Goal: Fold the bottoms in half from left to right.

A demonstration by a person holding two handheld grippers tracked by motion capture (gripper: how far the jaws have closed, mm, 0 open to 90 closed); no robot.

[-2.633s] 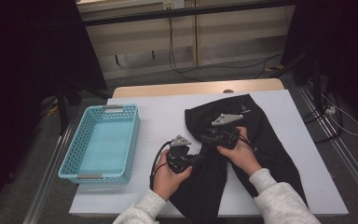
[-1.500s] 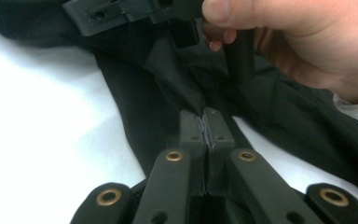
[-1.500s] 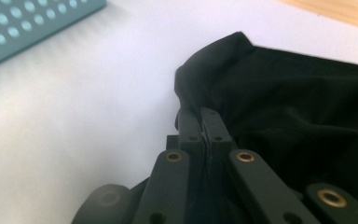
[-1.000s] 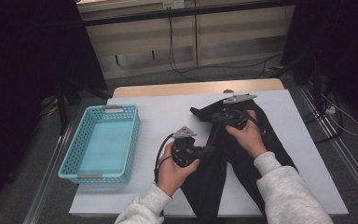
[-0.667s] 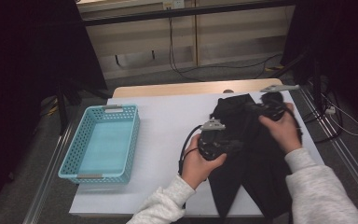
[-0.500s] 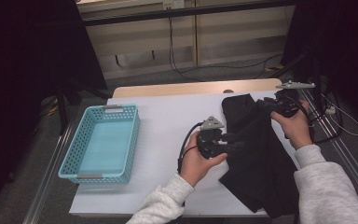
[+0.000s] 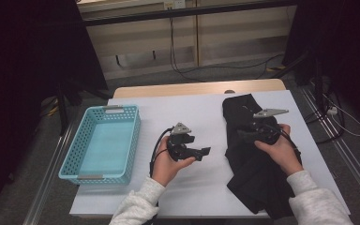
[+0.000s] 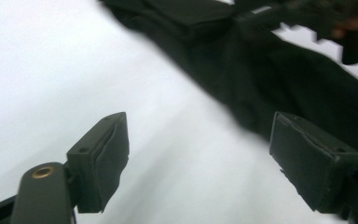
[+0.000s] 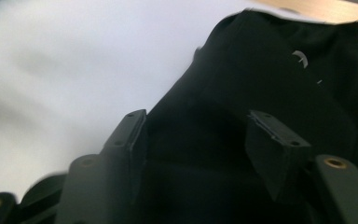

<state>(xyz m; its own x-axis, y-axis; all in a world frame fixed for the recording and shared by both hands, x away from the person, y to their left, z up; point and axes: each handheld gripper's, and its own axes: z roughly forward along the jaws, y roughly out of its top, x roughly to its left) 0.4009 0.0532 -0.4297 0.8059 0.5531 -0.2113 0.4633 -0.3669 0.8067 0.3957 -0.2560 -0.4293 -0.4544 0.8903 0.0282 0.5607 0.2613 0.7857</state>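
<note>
At right of centre in the high view, the black garment [image 7: 253,164] lies loosely folded on the white table [image 7: 206,108], both grippers just opened and empty, left gripper [image 7: 205,152] beside it, right gripper [image 7: 242,135] over it, apparently releasing a finished fold.

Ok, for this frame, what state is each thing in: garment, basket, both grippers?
Black garment: lying crumpled on the table's right side, held by neither gripper.
Blue basket: upright, empty, at the table's left.
Left gripper: fingers have just been opening, nothing between them.
Right gripper: fingers have just been opening, over the garment, not pinching it.
</note>
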